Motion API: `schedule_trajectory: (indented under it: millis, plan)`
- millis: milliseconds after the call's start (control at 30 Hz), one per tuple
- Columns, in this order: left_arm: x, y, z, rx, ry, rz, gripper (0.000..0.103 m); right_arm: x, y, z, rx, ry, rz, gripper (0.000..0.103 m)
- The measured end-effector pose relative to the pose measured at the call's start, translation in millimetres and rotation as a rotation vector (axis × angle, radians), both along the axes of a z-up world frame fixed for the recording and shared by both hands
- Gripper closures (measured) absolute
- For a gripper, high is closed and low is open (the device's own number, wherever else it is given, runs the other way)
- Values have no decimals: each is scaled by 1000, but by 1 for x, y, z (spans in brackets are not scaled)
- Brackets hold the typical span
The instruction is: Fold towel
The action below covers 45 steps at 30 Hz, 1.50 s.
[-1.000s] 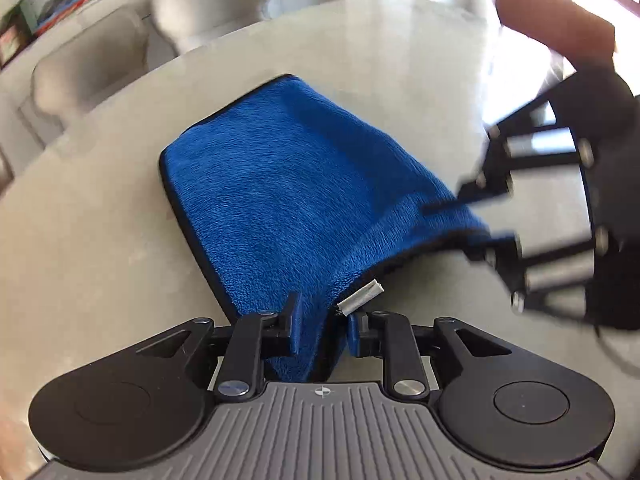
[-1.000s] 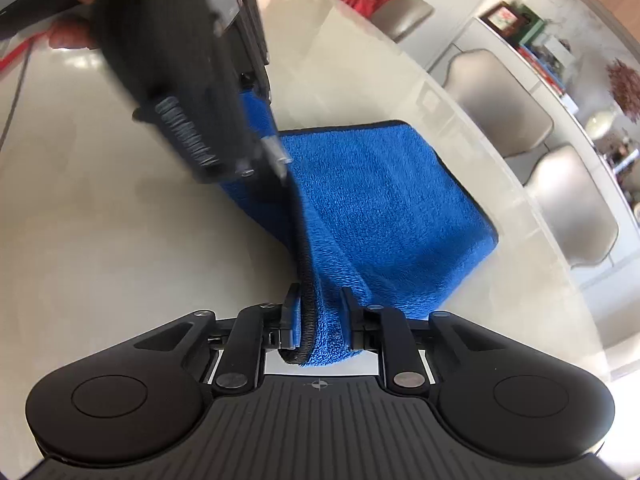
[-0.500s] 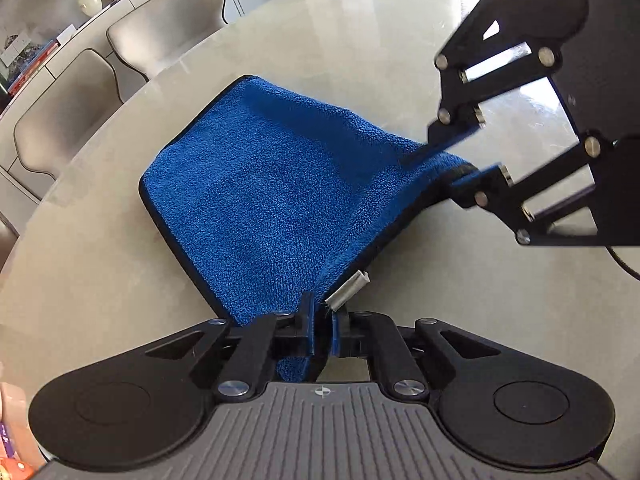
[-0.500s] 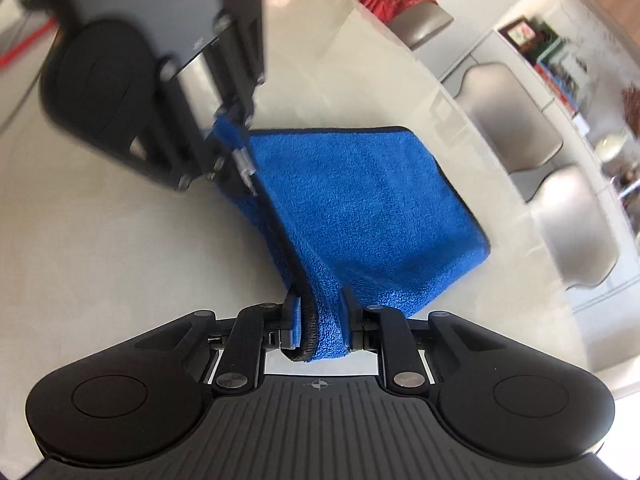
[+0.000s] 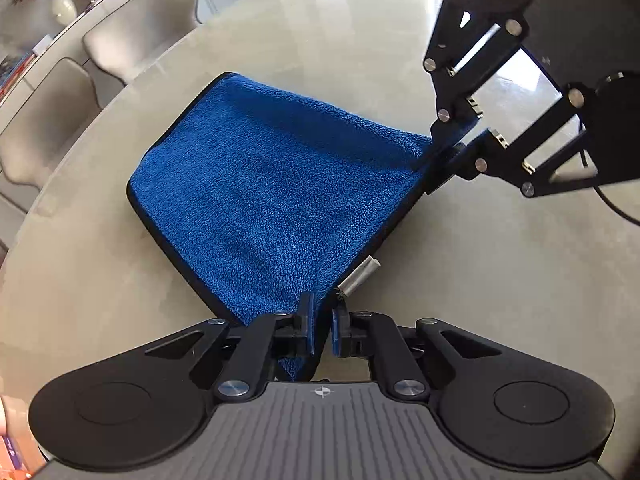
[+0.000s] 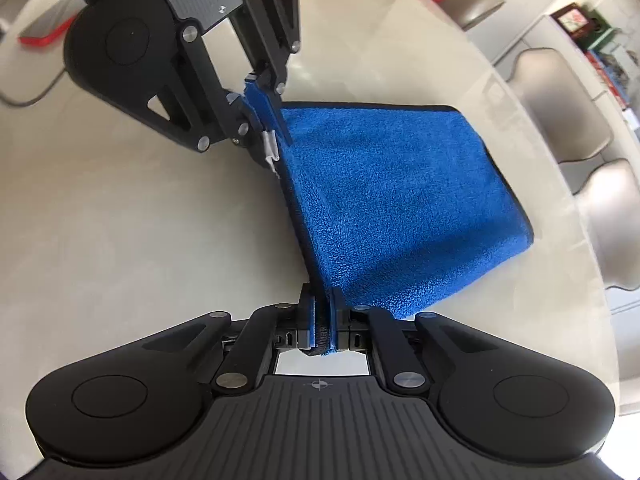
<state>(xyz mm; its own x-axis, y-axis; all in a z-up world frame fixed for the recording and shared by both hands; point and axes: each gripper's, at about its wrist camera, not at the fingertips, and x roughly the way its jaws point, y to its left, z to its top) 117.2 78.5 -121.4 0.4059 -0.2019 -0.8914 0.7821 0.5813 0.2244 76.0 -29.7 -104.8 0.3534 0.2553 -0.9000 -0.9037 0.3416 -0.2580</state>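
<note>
One blue towel [image 5: 280, 200] with a dark hem lies on the pale round tabletop [image 5: 480, 280]; its far portion rests flat on the surface while the near edge is lifted and stretched taut between the two claws. A small silver tag [image 5: 360, 278] sticks out from the hem close to the left claw.

In the left wrist view, the left claw [image 5: 322, 330] is clenched on one near corner of the towel, blue cloth pinched between its blue pads and a bit of fabric hanging below them. Across the raised edge, the right claw [image 5: 454, 148] comes in from the upper right of that view and grips the other corner.

In the right wrist view, the right claw [image 6: 322, 326] is clamped tight on the hemmed edge; its jaws have just been closing, with the towel's edge squeezed between them. The left claw [image 6: 266, 110] shows at the upper left there, holding its corner just beside the tag.

Beyond the tabletop's rim stand pale upholstered chairs [image 5: 140, 40], and farther back a sideboard with a vase [image 5: 64, 6] and books. A red flat object [image 6: 44, 34] lies on the tabletop at the far left of the right wrist view.
</note>
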Motion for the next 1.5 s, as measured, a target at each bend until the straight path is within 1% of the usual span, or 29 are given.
schedule_trajectory:
  millis: [133, 233, 333, 433, 500, 567, 667, 733, 800, 900, 1000, 1067, 1100, 1133, 1200, 1267, 1300, 1333, 1367, 1433, 1500]
  plan:
    - [-13, -3, 1, 33, 22, -61, 96, -3, 1, 8, -7, 75, 35, 96]
    - [-14, -6, 4, 72, 32, -128, 96, -5, 1, 12, -8, 130, 58, 96]
    - [5, -8, 15, 104, 6, -181, 96, 12, -3, 22, 16, 157, 52, 96]
    - [30, -10, 27, 120, -33, -206, 95, 39, -10, 40, 67, 152, 13, 96]
    - [52, -11, 35, 127, -69, -205, 95, 57, -14, 51, 92, 124, -10, 96]
    - [78, -14, 42, 139, -123, -202, 95, 77, -16, 60, 106, 94, -27, 96]
    - [113, -17, 46, 135, -156, -174, 95, 115, -18, 67, 110, 45, -59, 96]
    - [136, -17, 43, 122, -152, -143, 94, 135, -18, 68, 110, 30, -76, 96]
    - [153, -17, 39, 110, -140, -120, 94, 162, -18, 61, 117, 43, -103, 96]
    - [173, -18, 25, 102, -95, -96, 93, 193, -17, 46, 115, 77, -127, 96]
    - [184, -16, 13, 103, -74, -91, 93, 213, -15, 33, 106, 109, -134, 96]
    - [192, -15, 9, 102, -61, -88, 92, 218, -13, 29, 99, 120, -134, 96]
    - [196, -15, 7, 102, -55, -86, 91, 222, -12, 27, 96, 126, -134, 96]
    - [200, -15, 5, 98, -51, -82, 87, 227, -12, 25, 93, 133, -138, 95]
    - [207, -16, 5, 86, -49, -64, 83, 231, -12, 21, 89, 144, -155, 94]
    - [214, -11, 6, 66, -51, -32, 72, 237, -11, 16, 86, 148, -168, 93]
    - [216, -9, 6, 59, -58, -16, 60, 240, -11, 14, 88, 154, -174, 92]
    - [218, -5, 7, 52, -77, 4, 51, 241, -11, 12, 90, 154, -179, 90]
    - [218, 0, 7, 45, -93, 24, 49, 242, -12, 11, 96, 147, -188, 90]
    - [216, 9, 8, 24, -93, 56, 48, 243, -14, 12, 119, 118, -208, 88]
    - [214, 17, 10, 18, -99, 84, 48, 242, -16, 17, 160, 86, -228, 87]
